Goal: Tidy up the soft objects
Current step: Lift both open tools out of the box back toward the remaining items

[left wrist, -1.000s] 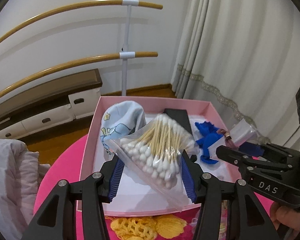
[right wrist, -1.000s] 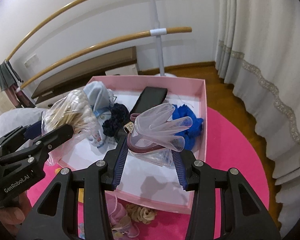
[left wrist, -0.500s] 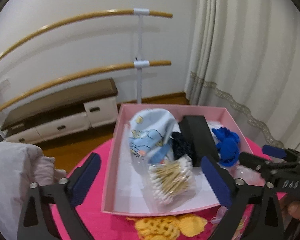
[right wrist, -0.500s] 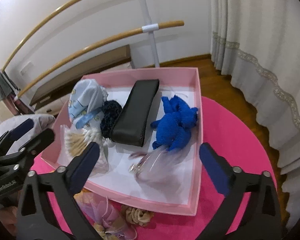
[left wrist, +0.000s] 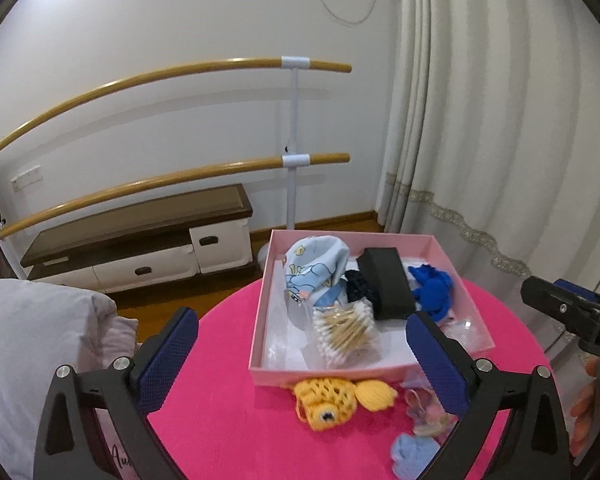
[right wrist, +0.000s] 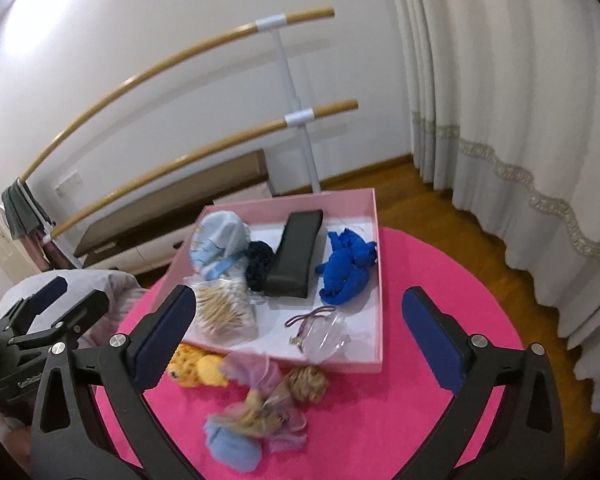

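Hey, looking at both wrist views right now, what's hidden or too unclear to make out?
- Left wrist view: the clear glove bag in the pink box is partly behind the left tongs' right finger.
- Left wrist view: the right tongs are cut off by the frame edge.
- Right wrist view: the small pile on the table is blurred; its items blend together.

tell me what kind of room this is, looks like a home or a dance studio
Probably a room in a home fitted for dance practice: a two-rail ballet barre stands against the wall, with a low drawer cabinet under it, floor-length curtains and wood flooring.
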Motion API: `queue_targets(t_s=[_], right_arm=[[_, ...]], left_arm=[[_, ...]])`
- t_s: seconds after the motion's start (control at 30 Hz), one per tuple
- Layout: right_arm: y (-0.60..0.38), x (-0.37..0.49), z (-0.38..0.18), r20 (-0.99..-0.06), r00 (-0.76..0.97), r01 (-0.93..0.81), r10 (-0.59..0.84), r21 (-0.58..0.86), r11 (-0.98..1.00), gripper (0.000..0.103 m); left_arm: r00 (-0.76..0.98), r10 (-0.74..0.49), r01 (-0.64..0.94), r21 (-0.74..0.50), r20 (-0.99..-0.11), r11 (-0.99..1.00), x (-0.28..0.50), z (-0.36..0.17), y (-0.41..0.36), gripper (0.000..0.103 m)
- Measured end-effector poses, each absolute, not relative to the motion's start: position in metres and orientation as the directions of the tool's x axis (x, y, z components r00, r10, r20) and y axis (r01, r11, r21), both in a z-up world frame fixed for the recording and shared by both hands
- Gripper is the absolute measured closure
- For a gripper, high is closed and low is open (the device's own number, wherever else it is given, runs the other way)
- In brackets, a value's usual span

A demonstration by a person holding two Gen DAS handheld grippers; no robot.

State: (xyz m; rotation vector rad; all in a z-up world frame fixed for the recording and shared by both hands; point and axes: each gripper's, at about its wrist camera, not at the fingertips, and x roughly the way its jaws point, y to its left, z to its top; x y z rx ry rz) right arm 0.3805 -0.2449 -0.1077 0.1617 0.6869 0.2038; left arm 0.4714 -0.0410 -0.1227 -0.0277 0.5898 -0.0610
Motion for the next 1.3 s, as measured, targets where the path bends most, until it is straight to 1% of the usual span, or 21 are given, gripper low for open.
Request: queue_targets(t_s=[0.23, 0.6, 1.03, 1.3], right_arm=[[-0.242, 0.316, -0.086, -0.535, 0.812, -0.139, 0.232, 0.21, 0.968, 0.0], [-0.241, 0.239, -0.065, -0.447, 0.876, -0.116, 0.179, 0.166, 0.979, 0.0], [-0.232, 0.187, -0.063, -0.396, 0.903, -0.124, 0.168, 0.134, 0.983, 0.0], [-0.232, 0.171, -0.062, -0.385, 0.909, -0.122, 0.16, 0.122, 0.985, 0.0]], left_arm=[[0.849, -0.079, 0.068, -0.04, -0.522, 0.997, 0.396, -0.095, -0.042, 0.0], [0.869, -0.081, 0.058, -0.061, -0.488, 0.996, 0.311, -0.071, -0.036, 0.0], [0.888, -0.053, 0.024, -0.069, -0.457, 0.997, 0.241, -0.059, -0.024, 0.0], [0.885, -0.047, 0.007, -0.087, -0.464, 0.996, 0.216, -0.061, -0.017, 0.0]])
